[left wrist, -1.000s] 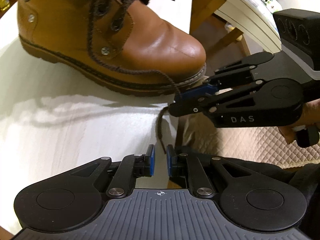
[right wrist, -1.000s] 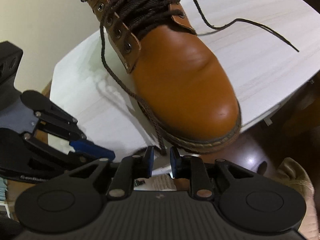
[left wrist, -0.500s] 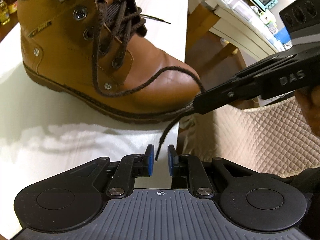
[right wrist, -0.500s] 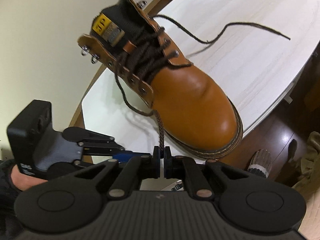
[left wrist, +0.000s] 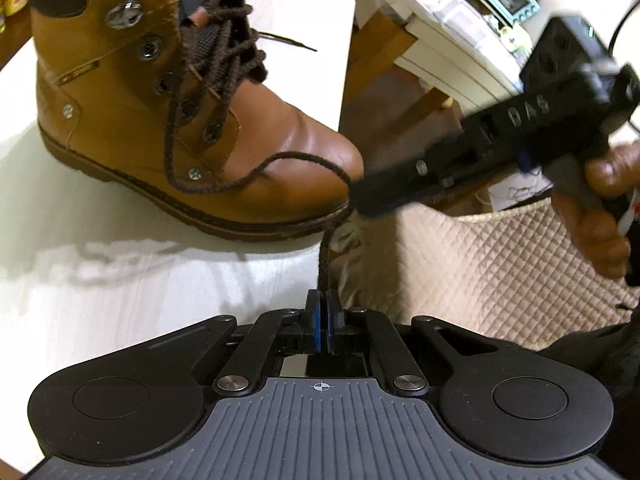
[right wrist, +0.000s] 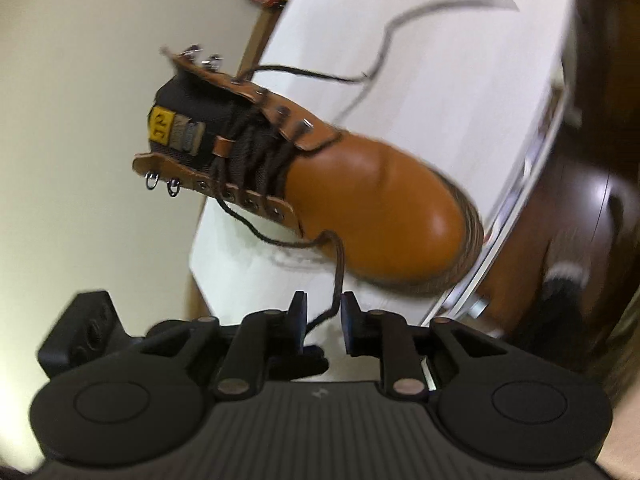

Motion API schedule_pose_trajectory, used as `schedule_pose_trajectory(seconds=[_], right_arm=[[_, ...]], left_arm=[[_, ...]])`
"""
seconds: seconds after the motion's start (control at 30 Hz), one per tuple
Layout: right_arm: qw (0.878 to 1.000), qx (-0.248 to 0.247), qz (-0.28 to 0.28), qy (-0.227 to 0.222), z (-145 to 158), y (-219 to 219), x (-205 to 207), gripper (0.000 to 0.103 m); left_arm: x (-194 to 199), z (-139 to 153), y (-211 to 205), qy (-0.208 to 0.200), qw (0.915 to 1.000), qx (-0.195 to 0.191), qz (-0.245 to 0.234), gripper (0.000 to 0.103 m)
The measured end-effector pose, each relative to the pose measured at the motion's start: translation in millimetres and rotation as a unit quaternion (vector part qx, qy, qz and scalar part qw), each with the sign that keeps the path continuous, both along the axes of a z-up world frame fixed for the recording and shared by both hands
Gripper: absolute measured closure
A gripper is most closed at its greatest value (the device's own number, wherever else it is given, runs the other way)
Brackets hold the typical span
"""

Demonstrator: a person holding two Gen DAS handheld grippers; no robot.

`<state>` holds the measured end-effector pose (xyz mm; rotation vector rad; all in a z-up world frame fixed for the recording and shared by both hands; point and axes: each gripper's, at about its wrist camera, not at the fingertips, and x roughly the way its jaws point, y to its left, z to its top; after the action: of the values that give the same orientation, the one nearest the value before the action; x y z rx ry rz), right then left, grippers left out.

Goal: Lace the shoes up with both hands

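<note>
While a tan boot [left wrist: 168, 120] stands on a white table [left wrist: 100, 280], the left gripper [left wrist: 322, 312] has just pinched its brown lace [left wrist: 325, 256]; the right gripper [right wrist: 323, 320] has just opened, lace loose between its fingers. Beyond lies a quilted beige cushion [left wrist: 480, 264].

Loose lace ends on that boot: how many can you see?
2. One lace end is pinched in the left gripper beside the toe; the other trails across the table behind the boot.

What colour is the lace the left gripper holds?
Dark brown lace, clearest in the left wrist view.
</note>
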<state>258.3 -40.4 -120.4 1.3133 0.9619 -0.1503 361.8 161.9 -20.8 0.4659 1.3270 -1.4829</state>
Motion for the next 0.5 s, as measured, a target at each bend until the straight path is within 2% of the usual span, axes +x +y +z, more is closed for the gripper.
schedule_pose_trajectory(seconds=[0.1, 0.17, 0.33, 0.4, 0.43, 0.47, 0.5], right_arm=[[0.999, 0.050, -0.009, -0.005, -13.1, 9.6, -4.0, 0.078], [0.997, 0.070, -0.015, -0.008, -17.9, 14.2, -3.7, 0.075], [0.993, 0.115, -0.033, -0.013, -33.2, 23.6, 2.1, 0.076], [0.993, 0.116, -0.031, -0.017, -34.5, 26.1, 3.8, 0.081], [0.993, 0.116, -0.031, -0.022, -33.9, 26.9, 4.0, 0.095], [0.993, 0.113, -0.029, -0.022, -32.7, 27.0, 4.6, 0.100], [0.994, 0.103, -0.028, -0.022, -28.7, 26.8, 5.1, 0.100]], left_arm=[[-1.1, 1.3, -0.1, -0.001, 1.0000, 0.001, -0.002, 0.100], [-2.1, 3.1, -0.8, -0.002, 1.0000, 0.001, -0.006, 0.100], [-2.7, 8.1, -3.2, -0.005, 0.9999, -0.004, -0.012, 0.100], [-2.8, 9.5, -3.6, -0.006, 0.9999, -0.005, -0.014, 0.100], [-2.8, 9.7, -4.9, -0.007, 0.9999, -0.006, -0.014, 0.100], [-2.7, 9.8, -6.7, -0.008, 0.9998, -0.008, -0.014, 0.100], [-2.1, 10.6, -7.8, -0.008, 0.9998, -0.010, -0.013, 0.100]])
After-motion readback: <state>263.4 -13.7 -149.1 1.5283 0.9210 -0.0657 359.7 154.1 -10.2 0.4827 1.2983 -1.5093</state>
